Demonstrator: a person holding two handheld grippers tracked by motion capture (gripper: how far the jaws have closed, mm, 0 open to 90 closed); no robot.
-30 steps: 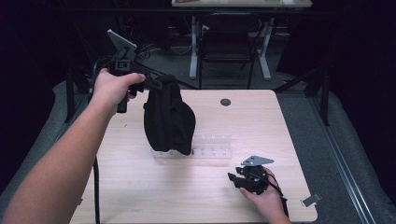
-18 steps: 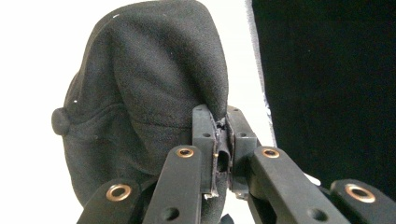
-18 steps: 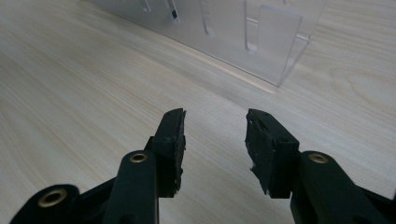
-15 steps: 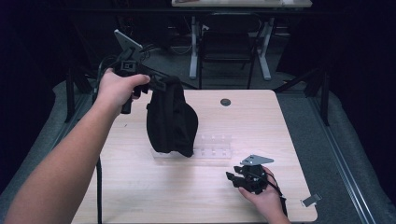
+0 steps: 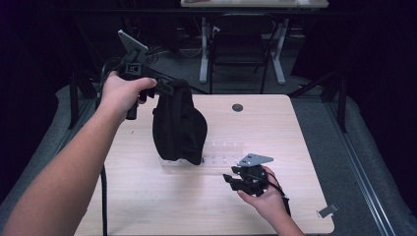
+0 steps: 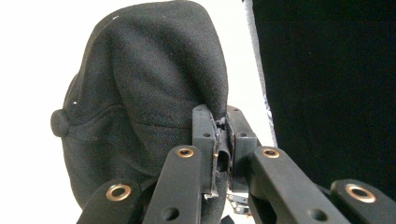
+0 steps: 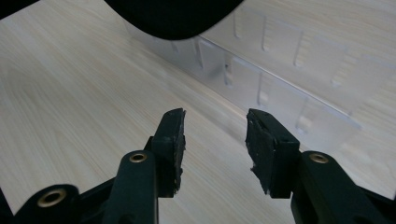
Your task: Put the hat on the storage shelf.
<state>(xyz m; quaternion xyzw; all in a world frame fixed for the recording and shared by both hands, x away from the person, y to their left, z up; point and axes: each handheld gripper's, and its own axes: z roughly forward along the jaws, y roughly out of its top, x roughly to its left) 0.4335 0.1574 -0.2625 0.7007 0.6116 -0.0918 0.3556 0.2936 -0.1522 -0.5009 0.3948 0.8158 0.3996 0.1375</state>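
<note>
left gripper (image 5: 164, 88) clamped tight on edge of black cap (image 5: 179, 128), cap dangling over table's (image 5: 147, 206) left-centre, bottom brushing clear divided organizer tray (image 5: 223, 156) mid-table; only pinch of fabric held, so guessing it could slip or drag tray sideways; right gripper (image 5: 235, 179) near front-right edge, jaws apart, holding nothing; loads of bare wood front-left and back-right; small metal clip (image 5: 327, 211) by front-right corner

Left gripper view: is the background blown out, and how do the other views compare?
Left gripper view: white overexposed backdrop, black cap sharp. High view: dim, room dark beyond the table. Right gripper view: evenly lit, clear tray soft with faint glare.
</note>
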